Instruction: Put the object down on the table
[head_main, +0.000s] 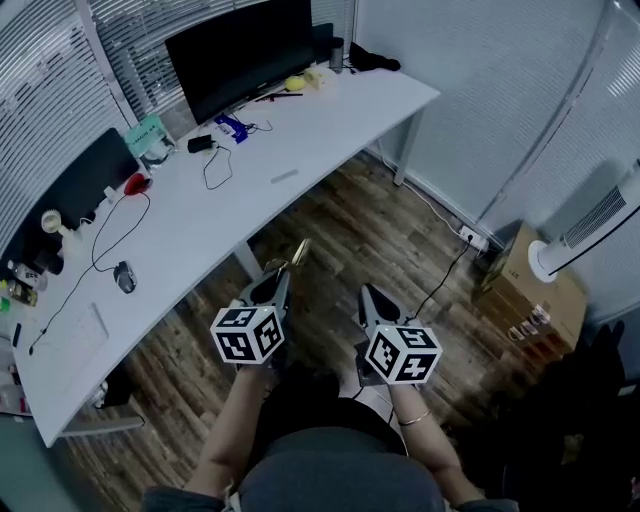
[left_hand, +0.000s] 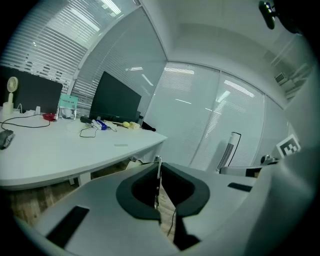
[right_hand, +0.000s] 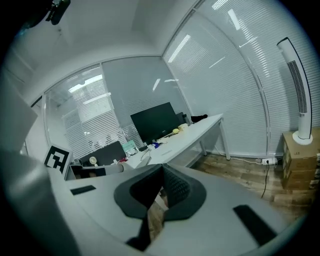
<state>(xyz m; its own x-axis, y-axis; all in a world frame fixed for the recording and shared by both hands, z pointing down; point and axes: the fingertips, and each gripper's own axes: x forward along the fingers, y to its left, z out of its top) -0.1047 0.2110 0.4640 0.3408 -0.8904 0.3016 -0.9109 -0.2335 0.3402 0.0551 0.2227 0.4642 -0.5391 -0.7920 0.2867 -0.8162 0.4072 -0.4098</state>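
Note:
My left gripper hangs over the wooden floor, just in front of the white table. It is shut on a thin flat tan object that sticks out past its tips toward the table edge. In the left gripper view that object shows edge-on as a pale sliver pinched between the dark pads of the left gripper. My right gripper is beside it, also over the floor, shut with nothing visible between its pads. In the right gripper view the right gripper points toward the table.
On the table are a large black monitor, a second dark screen, a mouse, a red item and cables. A tower fan and a cardboard box stand on the floor at right.

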